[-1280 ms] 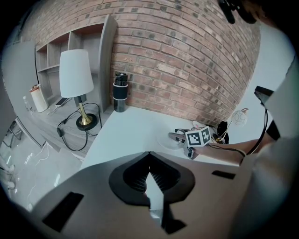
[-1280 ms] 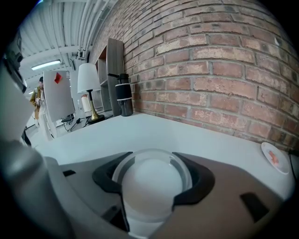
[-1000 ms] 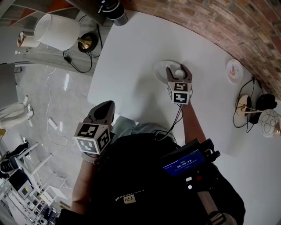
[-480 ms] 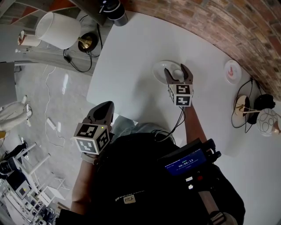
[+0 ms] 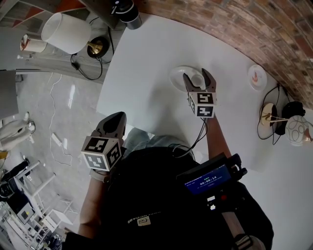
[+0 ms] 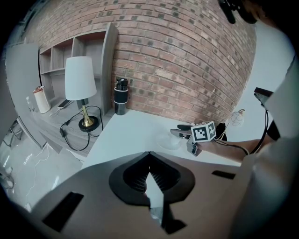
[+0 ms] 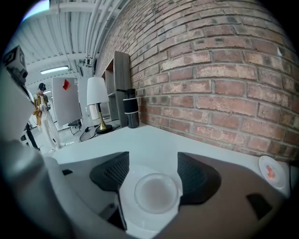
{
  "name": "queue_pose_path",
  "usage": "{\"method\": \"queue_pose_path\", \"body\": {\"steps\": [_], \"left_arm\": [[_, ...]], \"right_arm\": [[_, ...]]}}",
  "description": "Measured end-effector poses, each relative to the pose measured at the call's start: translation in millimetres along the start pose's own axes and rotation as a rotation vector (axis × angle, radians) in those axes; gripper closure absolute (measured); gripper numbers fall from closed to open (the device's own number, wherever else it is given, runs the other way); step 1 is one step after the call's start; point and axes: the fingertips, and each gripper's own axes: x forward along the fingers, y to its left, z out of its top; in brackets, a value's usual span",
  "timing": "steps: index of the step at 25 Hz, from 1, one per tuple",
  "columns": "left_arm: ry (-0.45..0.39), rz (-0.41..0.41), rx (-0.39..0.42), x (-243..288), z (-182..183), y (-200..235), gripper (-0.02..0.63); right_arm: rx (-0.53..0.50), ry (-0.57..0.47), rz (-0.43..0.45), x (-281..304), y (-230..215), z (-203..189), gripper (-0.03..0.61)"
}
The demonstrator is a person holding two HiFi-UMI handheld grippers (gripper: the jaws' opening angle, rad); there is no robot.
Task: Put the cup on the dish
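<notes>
Count on the white table [image 5: 146, 68]: one cup [image 5: 197, 79], one dish [image 5: 178, 78], one second small plate [image 5: 257, 76] with an orange mark, one dark tumbler [image 5: 129, 11]. Off the table, on the grey ledge beside it: one lamp [image 5: 66, 33] with a white shade and a brass foot. Two grippers in use. The right gripper [image 5: 199, 79] is held out over the table with its jaws spread wide, one on each side of the cup. In the right gripper view the cup [image 7: 156, 192] sits upright on the dish [image 7: 127, 196], roughly centred, with the two ribbed pads [image 7: 112, 170] flanking it. A sliver of white shows between each pad and the cup rim, so the right gripper [image 7: 154, 175] is not clamped on it. The marked plate [image 7: 270, 171] lies well apart to the right, near the brick wall [image 7: 210, 60]; the tumbler [image 7: 131, 108] and lamp [image 7: 97, 91] stand far back on the left. The left gripper [image 5: 116, 119] hangs off the table's near edge, above the floor; in its own view its jaws [image 6: 150, 177] are drawn together with nothing between them. One person [image 7: 39, 105] stands far off in the background.
</notes>
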Motion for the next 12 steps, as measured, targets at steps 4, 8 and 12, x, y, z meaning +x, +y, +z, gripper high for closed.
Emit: {"method": "queue_pose_path", "body": {"steps": [4,8,12], "left_arm": [[-0.007,-0.010,0.013,-5,0,2,0.609],[-0.011,-0.026,0.028,-11,-1,7,0.609],[-0.016,-0.068,0.063,-10,3,4,0.609]], "right_arm": [[0.001,-0.043,-0.034,-12,-2,17,0.273],[0.022,-0.104,-0.047,-33,2,46,0.273],[0.057,-0.147,-0.025,-55,8,72,0.275]]}}
